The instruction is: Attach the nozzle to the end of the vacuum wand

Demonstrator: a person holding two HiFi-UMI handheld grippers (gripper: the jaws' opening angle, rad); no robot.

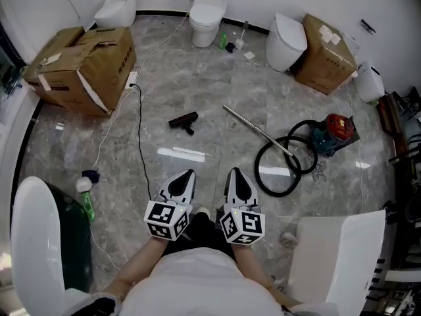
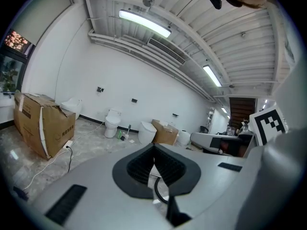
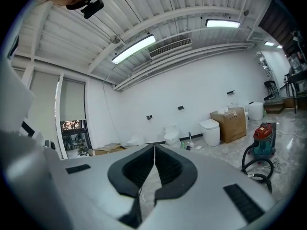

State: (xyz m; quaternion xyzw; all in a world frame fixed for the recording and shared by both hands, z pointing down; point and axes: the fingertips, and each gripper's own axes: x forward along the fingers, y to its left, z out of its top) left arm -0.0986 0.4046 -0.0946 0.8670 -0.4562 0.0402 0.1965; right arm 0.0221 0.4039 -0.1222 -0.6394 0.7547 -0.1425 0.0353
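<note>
A black floor nozzle (image 1: 183, 121) lies on the marble floor ahead of me. To its right a silver vacuum wand (image 1: 258, 131) lies slanted, joined to a looped black hose (image 1: 279, 168) and a red and teal vacuum cleaner (image 1: 334, 132), which also shows in the right gripper view as the vacuum cleaner (image 3: 263, 140). My left gripper (image 1: 189, 174) and right gripper (image 1: 233, 172) are held side by side close to my body, both shut and empty, well short of nozzle and wand. In the left gripper view the left gripper (image 2: 154, 147) has its jaws together; the right gripper (image 3: 154, 148) likewise.
Torn cardboard boxes (image 1: 85, 66) stand at the left, another box (image 1: 326, 62) at the back right. Toilets (image 1: 208, 16) line the far wall, with one toilet (image 1: 37, 239) at my near left. A black cable (image 1: 140, 143) and a white cable run across the floor. A green bottle (image 1: 86, 203) lies at the left.
</note>
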